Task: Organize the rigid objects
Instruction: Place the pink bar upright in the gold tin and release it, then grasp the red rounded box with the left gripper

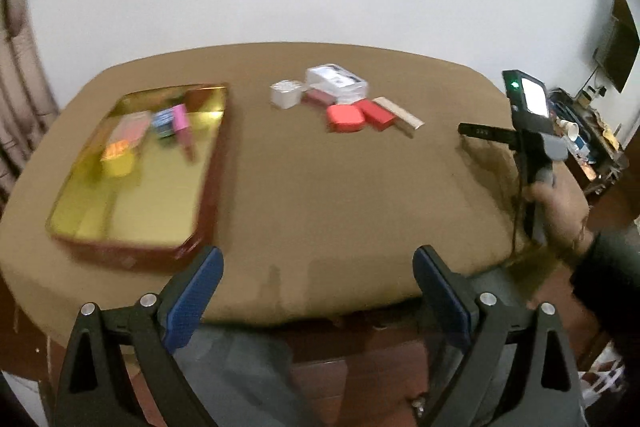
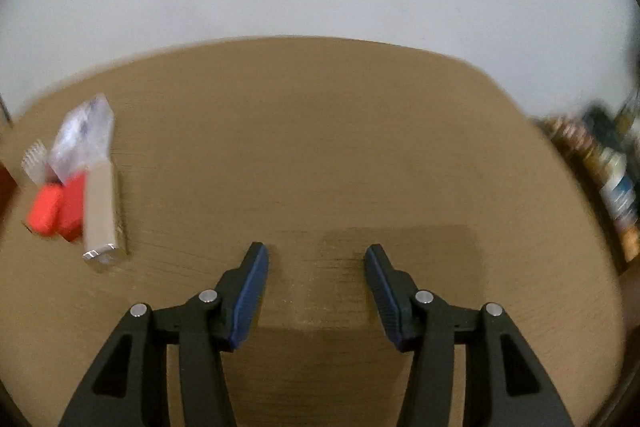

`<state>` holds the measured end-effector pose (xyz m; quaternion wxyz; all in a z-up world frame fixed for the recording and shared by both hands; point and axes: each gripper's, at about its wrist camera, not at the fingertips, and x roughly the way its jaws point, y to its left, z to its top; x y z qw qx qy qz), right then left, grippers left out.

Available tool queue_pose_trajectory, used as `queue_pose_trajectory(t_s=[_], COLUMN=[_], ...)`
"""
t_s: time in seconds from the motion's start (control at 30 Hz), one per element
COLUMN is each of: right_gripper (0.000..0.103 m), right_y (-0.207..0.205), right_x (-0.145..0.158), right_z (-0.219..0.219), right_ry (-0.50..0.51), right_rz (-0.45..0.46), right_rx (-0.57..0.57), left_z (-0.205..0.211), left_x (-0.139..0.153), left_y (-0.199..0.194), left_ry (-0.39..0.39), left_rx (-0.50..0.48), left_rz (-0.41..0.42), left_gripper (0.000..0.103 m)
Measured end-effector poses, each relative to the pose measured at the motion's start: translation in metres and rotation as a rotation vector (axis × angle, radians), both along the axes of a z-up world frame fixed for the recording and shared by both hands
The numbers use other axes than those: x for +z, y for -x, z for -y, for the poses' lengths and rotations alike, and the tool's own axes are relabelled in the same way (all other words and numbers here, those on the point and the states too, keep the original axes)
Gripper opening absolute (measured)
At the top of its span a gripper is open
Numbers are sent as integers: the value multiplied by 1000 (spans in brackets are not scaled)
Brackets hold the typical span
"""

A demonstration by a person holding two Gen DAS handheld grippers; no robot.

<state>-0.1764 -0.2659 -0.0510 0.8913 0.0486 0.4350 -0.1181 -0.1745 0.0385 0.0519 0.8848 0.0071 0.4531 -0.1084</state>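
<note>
Holding both the left gripper point(image 1: 316, 263) and the right gripper point(image 2: 316, 259) wide and empty, you risked scattering the boxes point(image 1: 348, 103) clustered at twelve o'clock, well apart from the tray point(image 1: 200, 195) at ten.

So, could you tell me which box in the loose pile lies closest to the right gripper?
The long beige box, at the pile's right edge; the two red boxes lie beyond it.
</note>
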Motion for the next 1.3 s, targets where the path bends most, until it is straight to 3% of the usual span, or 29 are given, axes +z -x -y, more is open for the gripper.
queue_pose_trajectory(t_s=[0.17,0.3,0.4,0.53,0.8,1.1,1.3], right_gripper=[63,64,64,67,67,67,67], right_y=[-4,-4,4,20,27,32,33], right_x=[0,2,8,16,19,24,25], right_z=[10,16,9,11,18,24,26], right_ry=[-64,-95,-116,-137,-162,-173,-181], right_rz=[20,46,81,130,162,176,184], right_rx=[21,43,38,25,24,17,7], left_z=[30,47,51,52,68,75,84], left_x=[-12,-31,-45,-60,-77,-102,-109], left_y=[-66,-120,-150,-177,-207,-227,-227], left_ry=[29,22,3,48,-45,-60,-105], left_rx=[-7,14,37,51,28,13,-10], left_rz=[-48,-82,-106,-140,-135,-165,-110], left_gripper=[94,94,94,94,94,94,82])
